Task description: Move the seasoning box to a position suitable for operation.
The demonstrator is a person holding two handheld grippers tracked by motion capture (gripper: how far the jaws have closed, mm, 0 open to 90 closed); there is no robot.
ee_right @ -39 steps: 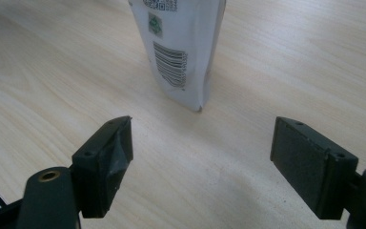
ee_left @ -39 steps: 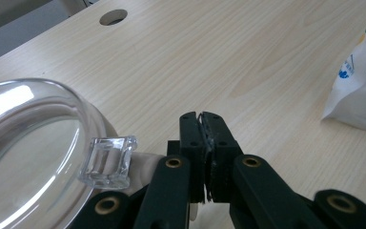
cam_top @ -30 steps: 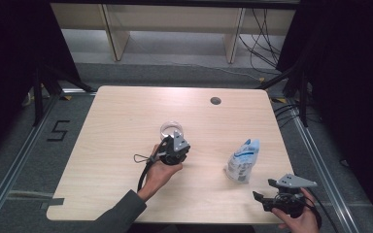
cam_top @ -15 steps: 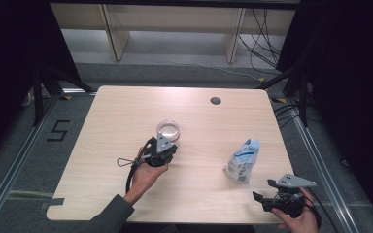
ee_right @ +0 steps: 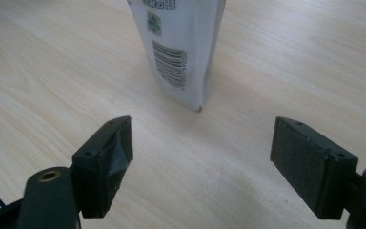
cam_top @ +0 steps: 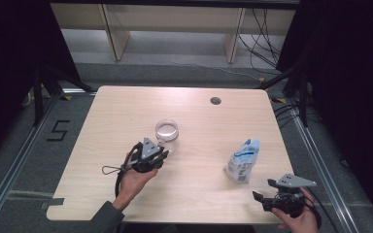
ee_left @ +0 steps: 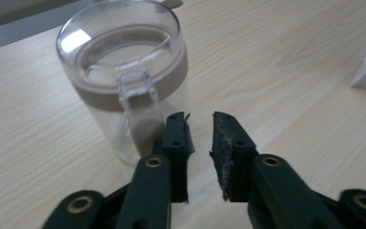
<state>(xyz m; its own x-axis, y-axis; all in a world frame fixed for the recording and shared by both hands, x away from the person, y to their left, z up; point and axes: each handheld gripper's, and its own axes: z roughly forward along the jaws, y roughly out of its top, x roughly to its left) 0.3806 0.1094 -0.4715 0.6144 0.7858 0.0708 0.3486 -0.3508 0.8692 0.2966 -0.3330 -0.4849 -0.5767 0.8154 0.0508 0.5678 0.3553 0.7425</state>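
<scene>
Left gripper view looks down on the clear glass jar with a tan band round its neck and a clear lid (ee_left: 124, 90). The jar stands upright on the pale wooden bench (ee_left: 290, 62); its lid sits flat on top, and a clear hinged clasp (ee_left: 136, 86) hangs down the near side over a tan tab. The glass wall below the band is see-through, so the wood grain shows through it. The left gripper (ee_left: 200, 143) sits just in front of the jar with its two black jaws nearly closed, a narrow gap between them and nothing in it; one jaw tip lies right beside the jar's lower wall, though I cannot tell if it touches.

High view places the jar (cam_top: 167, 131) near the middle of the bench (cam_top: 126, 107), slightly toward the left edge, with the left gripper (cam_top: 162, 154) just on its near side in the person's hand (cam_top: 133, 179).

Well apart, toward the right edge, the white plastic pouch with blue print (cam_top: 243, 161) stands upright. In the right gripper view it (ee_right: 181, 47) shows a barcode and a small green mark. The right gripper (ee_right: 202, 148) is spread wide, empty, short of the pouch; in the high view it (cam_top: 262, 194) is at the near right corner.
</scene>
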